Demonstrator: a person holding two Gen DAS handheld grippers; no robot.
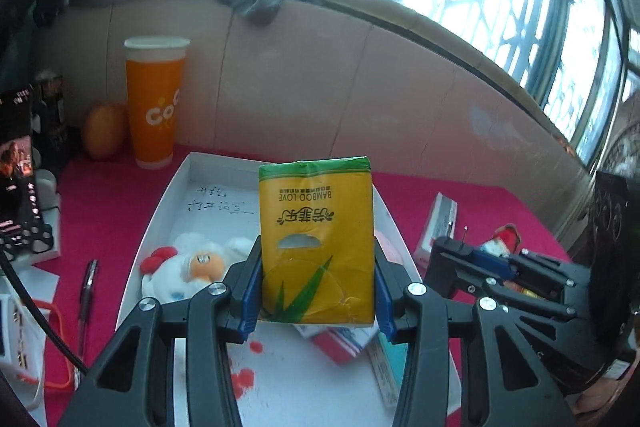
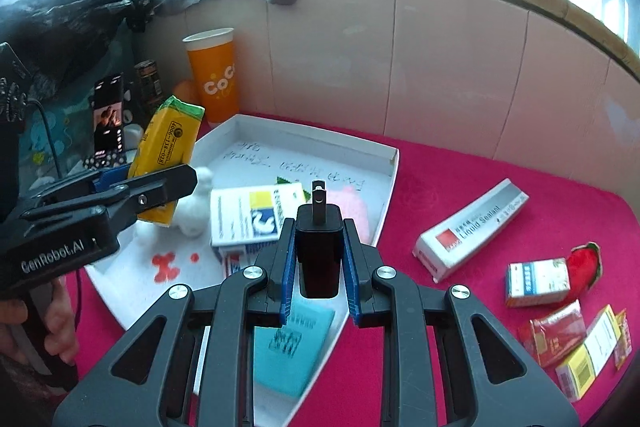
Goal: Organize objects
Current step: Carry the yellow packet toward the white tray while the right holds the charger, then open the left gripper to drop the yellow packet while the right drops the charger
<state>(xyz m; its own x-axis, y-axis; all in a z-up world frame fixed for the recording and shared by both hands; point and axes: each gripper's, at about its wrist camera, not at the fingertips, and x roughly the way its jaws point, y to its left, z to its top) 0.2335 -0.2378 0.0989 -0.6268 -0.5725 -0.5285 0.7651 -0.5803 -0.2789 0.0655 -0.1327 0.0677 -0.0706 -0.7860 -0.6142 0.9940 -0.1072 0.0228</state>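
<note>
A yellow-and-green tissue pack [image 1: 316,227] stands upright between the blue pads of my left gripper [image 1: 318,267], which is shut on it above the white tray [image 1: 160,223]. From the right wrist view the same pack [image 2: 168,147] hangs tilted in the left gripper [image 2: 160,183] over the tray's left side [image 2: 320,137]. My right gripper [image 2: 318,227] is shut on a black plug adapter [image 2: 318,255], prongs pointing forward, above the tray's near part. In the tray lie a white plush chicken [image 1: 188,263], a white medicine box [image 2: 252,215], a teal box [image 2: 292,351] and a pink item [image 2: 354,207].
An orange cup [image 2: 214,79] and an orange fruit [image 1: 104,131] stand by the back wall. On the red cloth right of the tray lie a liquid sealant box [image 2: 472,227], several small boxes [image 2: 538,279] and red packets [image 2: 556,335]. A pen [image 1: 86,291] and a phone [image 2: 108,119] are at the left.
</note>
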